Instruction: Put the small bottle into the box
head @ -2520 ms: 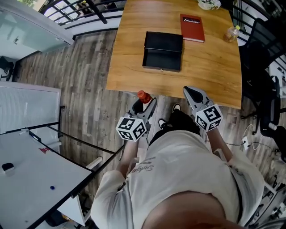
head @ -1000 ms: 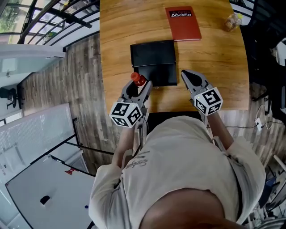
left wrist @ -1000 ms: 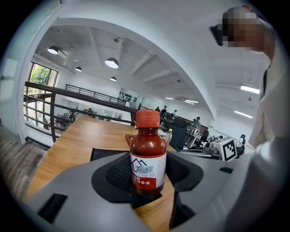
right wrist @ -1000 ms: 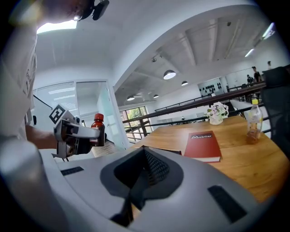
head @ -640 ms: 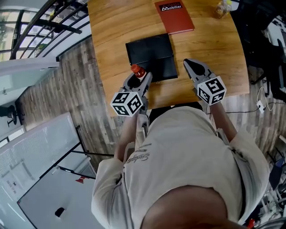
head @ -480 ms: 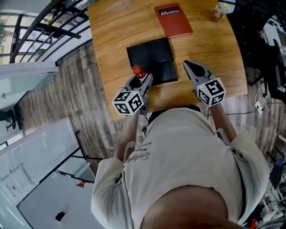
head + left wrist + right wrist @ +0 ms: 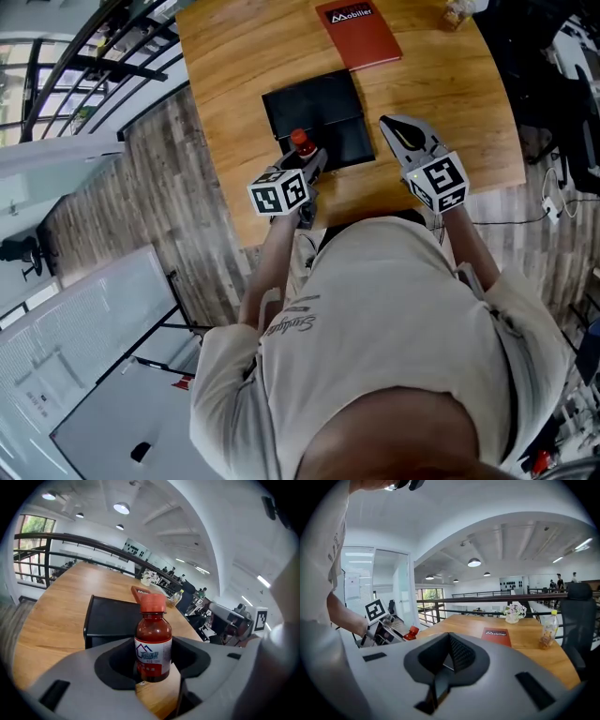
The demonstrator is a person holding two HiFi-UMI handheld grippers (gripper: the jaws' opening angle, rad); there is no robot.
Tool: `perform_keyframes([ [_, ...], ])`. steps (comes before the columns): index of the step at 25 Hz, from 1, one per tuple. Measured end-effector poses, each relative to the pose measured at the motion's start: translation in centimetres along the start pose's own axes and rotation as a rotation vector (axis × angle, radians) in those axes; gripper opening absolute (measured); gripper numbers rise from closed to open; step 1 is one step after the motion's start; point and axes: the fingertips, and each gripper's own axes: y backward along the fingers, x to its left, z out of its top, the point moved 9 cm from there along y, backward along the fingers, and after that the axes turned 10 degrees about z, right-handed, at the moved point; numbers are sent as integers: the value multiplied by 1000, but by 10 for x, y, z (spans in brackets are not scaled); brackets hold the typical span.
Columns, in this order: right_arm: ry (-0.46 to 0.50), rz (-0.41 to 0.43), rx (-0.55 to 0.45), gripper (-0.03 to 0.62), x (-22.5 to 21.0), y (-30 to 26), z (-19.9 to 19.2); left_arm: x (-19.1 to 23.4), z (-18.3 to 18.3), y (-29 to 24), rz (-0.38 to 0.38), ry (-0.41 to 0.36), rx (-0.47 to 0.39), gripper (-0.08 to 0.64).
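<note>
The small brown bottle (image 7: pixel 153 645) with a red cap (image 7: pixel 301 141) and a white label stands upright between the jaws of my left gripper (image 7: pixel 153 670), which is shut on its lower body. In the head view the left gripper (image 7: pixel 302 165) holds the bottle over the near edge of the open black box (image 7: pixel 314 103) on the wooden table (image 7: pixel 234 112). The box (image 7: pixel 110 617) lies just beyond the bottle in the left gripper view. My right gripper (image 7: pixel 397 132) hovers to the right of the box, jaws shut with nothing between them (image 7: pixel 449 645).
A red book (image 7: pixel 358 33) lies beyond the box, also seen as the red book (image 7: pixel 496 637) in the right gripper view. A clear drink bottle (image 7: pixel 546 630) and a flower vase (image 7: pixel 513 613) stand at the table's far end. A railing borders the table's left side.
The person has walked up to the table. My left gripper has carried the bottle forward from off the table to the box's near edge. The right gripper came along, still shut.
</note>
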Motion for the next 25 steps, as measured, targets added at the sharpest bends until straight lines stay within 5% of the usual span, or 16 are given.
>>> perform_keyframes([
  [17,-76,76,26,-5,-21,3,-17,31,-38,-60,131,97,271,225],
  [25,-80,114,24,-6,-26,-15,-17,42,-45,-72,133,156,359,225],
])
